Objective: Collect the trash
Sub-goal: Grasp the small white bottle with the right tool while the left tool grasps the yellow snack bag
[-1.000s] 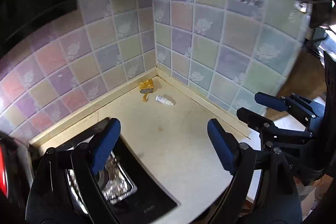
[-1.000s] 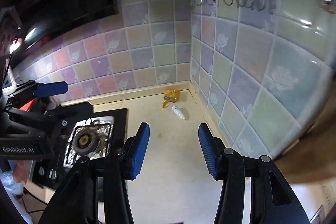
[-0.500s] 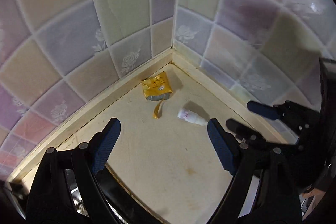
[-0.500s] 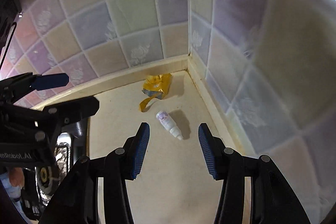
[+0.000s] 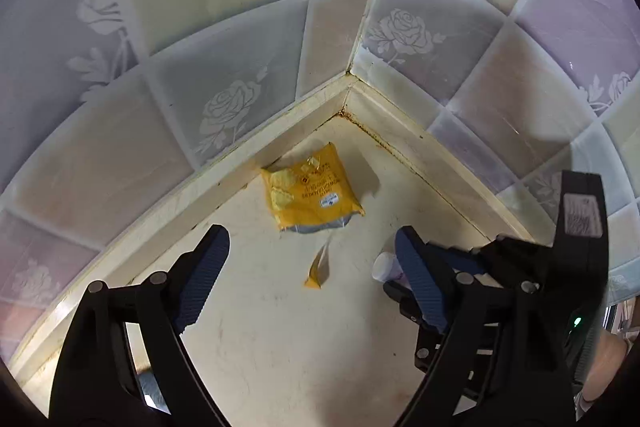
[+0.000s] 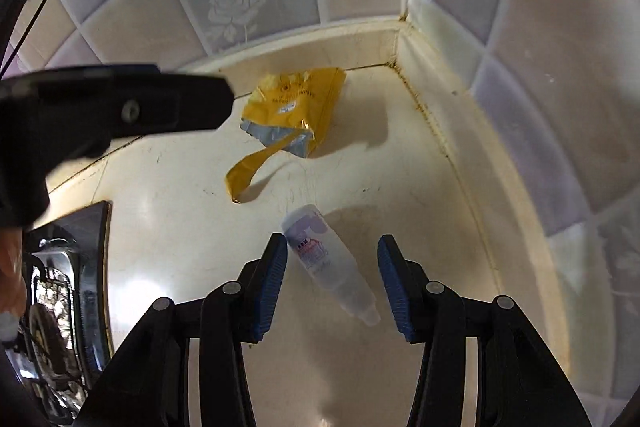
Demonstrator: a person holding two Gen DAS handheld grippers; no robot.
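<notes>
A: Where is the trash?

B: There are two pieces, both on the cream desk near the corner of the tiled wall. The small bottle lies on its side, with its narrow cap end pointing toward the right wrist camera. The yellow wrapper lies closer to the corner, torn open at one side, with a loose yellow strip curling out from it toward the bottle.

A: And how does the bottle lie to the right gripper?

B: It lies between the two blue pads, slanted. Its wide end is just beside the left pad; I cannot tell if they touch. The cap end is nearer to the other pad, with a gap. The gripper is wide open and holds nothing.

A: What about the left gripper?

B: It is also wide open and empty. The wrapper is ahead of it, beyond the fingertips and between their lines. The end of the strip lies between the two pads. In this view the bottle is mostly hidden behind its right finger.

A: Anything else around?

B: The stove is at the left edge of the right view, well apart from the trash.
</notes>
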